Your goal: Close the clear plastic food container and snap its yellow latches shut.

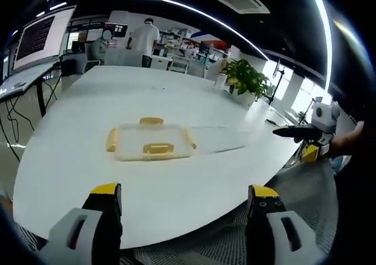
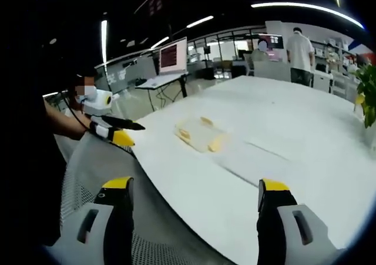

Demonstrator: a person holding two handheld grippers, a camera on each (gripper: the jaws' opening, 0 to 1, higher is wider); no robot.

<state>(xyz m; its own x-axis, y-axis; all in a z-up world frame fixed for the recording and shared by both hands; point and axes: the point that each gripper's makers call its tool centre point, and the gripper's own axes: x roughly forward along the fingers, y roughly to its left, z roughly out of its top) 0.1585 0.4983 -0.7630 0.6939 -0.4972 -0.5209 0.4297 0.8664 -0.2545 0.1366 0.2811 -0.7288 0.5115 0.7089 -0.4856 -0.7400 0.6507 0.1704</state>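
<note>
A clear plastic food container (image 1: 151, 143) with yellow latches (image 1: 157, 149) on its sides rests on the white table (image 1: 88, 177). A faint clear piece (image 1: 218, 139), seemingly its lid, lies flat just to its right. My left gripper (image 1: 185, 194) hovers open off the table's near edge, well short of the container. In the right gripper view the container (image 2: 200, 134) sits near the table edge with the clear piece (image 2: 258, 150) beside it, and my right gripper (image 2: 195, 187) is open, away from both. Each gripper shows in the other's view: right gripper (image 1: 299, 133), left gripper (image 2: 117, 127).
A potted plant (image 1: 247, 80) stands at the table's far right. A desk with a monitor (image 1: 38, 36) is off to the left, and a person (image 1: 144, 39) stands at the back. Grey mesh (image 2: 88, 159) lies below the table edge. An open laptop (image 2: 173, 56) sits on a side desk.
</note>
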